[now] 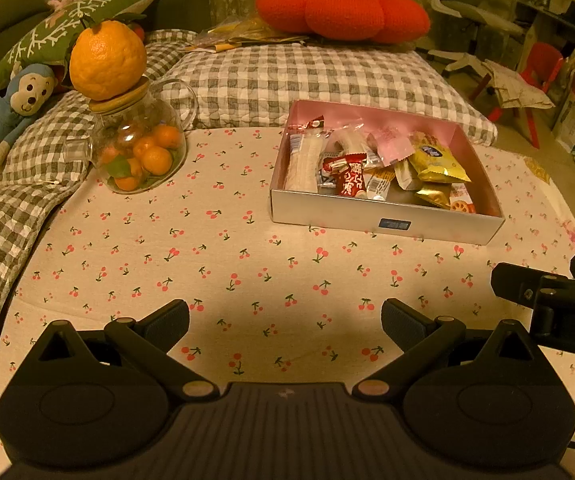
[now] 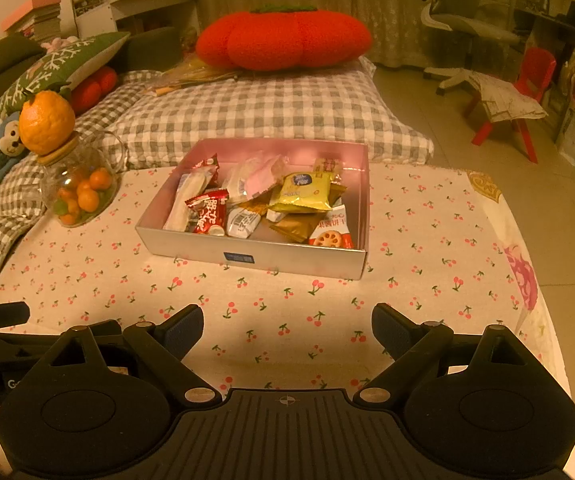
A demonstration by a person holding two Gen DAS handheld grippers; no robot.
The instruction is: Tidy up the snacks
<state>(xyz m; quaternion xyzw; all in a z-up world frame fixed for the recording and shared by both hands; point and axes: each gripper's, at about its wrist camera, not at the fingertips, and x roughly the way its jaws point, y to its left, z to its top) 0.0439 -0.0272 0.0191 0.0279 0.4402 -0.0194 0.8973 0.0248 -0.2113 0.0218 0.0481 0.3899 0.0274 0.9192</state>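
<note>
While both tongs, left tongs (image 1: 285,322) and right tongs (image 2: 287,330), hang wide and empty, you seem between steps. Snacks (image 2: 271,200) fill the box (image 2: 247,254); next, reach in.

Open box (image 2: 247,254) sits mid-tabletop (image 2: 427,280), snack packets (image 2: 299,196) heaped inside. Left of it, well apart — glass jar (image 2: 77,192) of small fruit, a large citrus (image 2: 46,122) on its lid. Behind both — checked cushion (image 2: 267,116), a plush pumpkin (image 2: 283,40) on top.
</note>
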